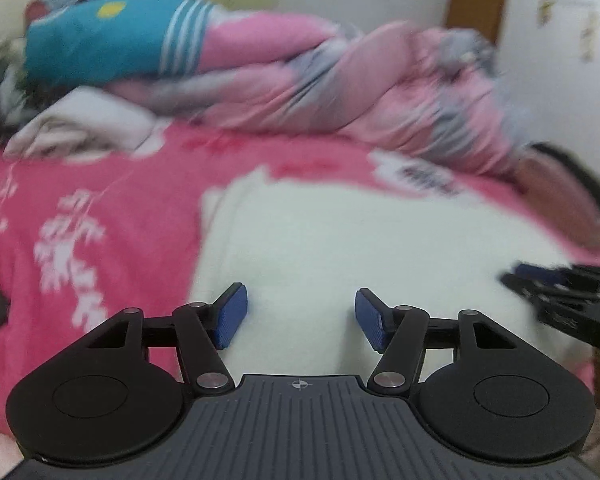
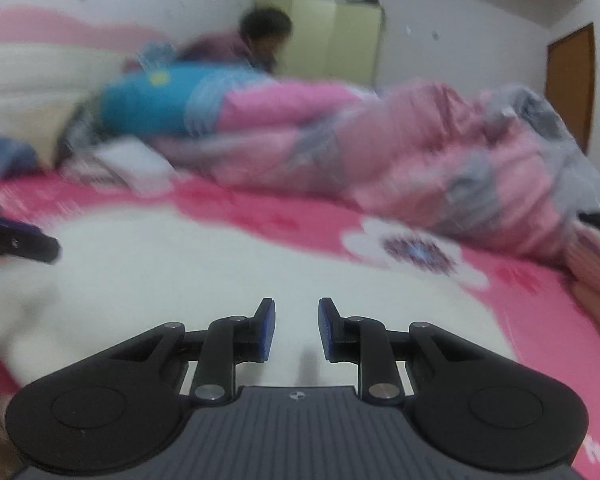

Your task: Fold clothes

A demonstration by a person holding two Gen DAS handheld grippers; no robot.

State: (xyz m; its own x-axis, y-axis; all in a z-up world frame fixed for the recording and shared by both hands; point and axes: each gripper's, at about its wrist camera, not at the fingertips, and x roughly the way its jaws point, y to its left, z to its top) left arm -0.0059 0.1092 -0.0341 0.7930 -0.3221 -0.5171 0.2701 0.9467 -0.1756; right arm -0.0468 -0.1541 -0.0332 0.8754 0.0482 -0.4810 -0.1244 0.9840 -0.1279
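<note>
A cream-white fleecy garment (image 1: 340,240) lies spread flat on a pink flowered bedspread (image 1: 100,184). My left gripper (image 1: 300,300) hovers over the garment's near part, its blue pads wide apart with nothing between them. My right gripper (image 1: 560,296) shows blurred at the right edge of that view. In the right wrist view the right gripper (image 2: 297,312) is over the same white garment (image 2: 180,272). Its pads stand a narrow gap apart, and only cloth shows behind the gap. The left gripper (image 2: 20,240) pokes in from the left edge. Both views are motion-blurred.
A crumpled pink-and-grey quilt (image 1: 380,92) is heaped along the far side of the bed, with a blue striped cushion (image 1: 100,44) on it. White cloth (image 1: 80,124) is bunched at the far left. A person (image 2: 264,36) is behind the bed, and a brown door (image 1: 476,4) beyond.
</note>
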